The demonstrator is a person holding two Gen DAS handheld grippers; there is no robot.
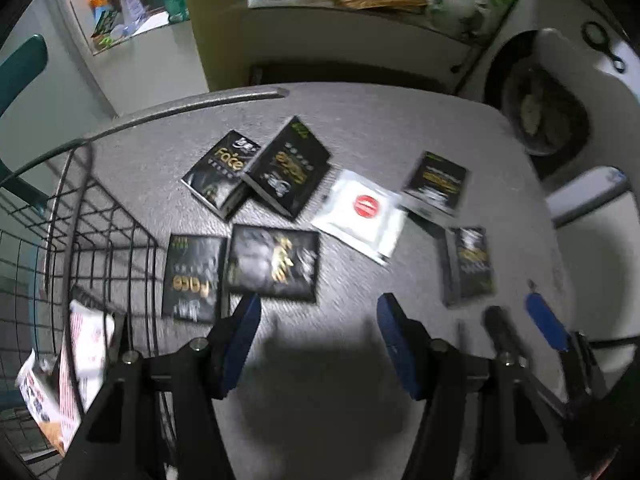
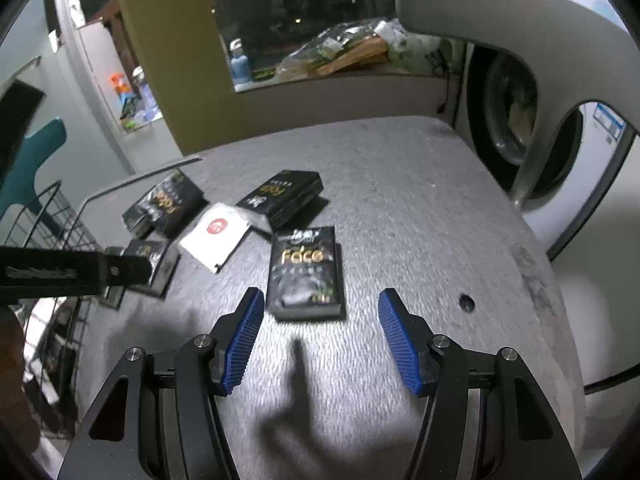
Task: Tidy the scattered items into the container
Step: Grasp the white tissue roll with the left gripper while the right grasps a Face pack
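Left wrist view, jaws: the left gripper [image 1: 318, 334] is seen with its blue pads spread apart and nothing between them, only bare grey table [image 1: 400, 120] below
Left wrist view, done: a wire basket [image 1: 100, 232] is seen at the left edge of the table, and a few white and red printed packets [image 1: 86, 344] are already lodged inside it
Left wrist view, left to do: six black packets are counted on the table, none yet in the basket; the nearest black packet [image 1: 276, 262] lies just ahead of the left pad, another black packet [image 1: 194, 276] lies beside it next to the basket, and a white sachet [image 1: 362, 212] with a red round mark lies further right
Left wrist view, hard to read: the frame is smeared by motion, so print on the far packets cannot be read, and the basket's contents are cut off at the lower left
Right wrist view, jaws: the right gripper [image 2: 320, 334] is held apart as well, empty, with a Face-labelled packet [image 2: 306, 272] lying flat just ahead of the pads and not touched
Right wrist view, progress: the job is judged to be at an early stage, most items being still scattered
Right wrist view, hidden: the basket is largely covered by the other tool's black arm [image 2: 72, 272] at the left, and the packets behind that arm are only partly shown
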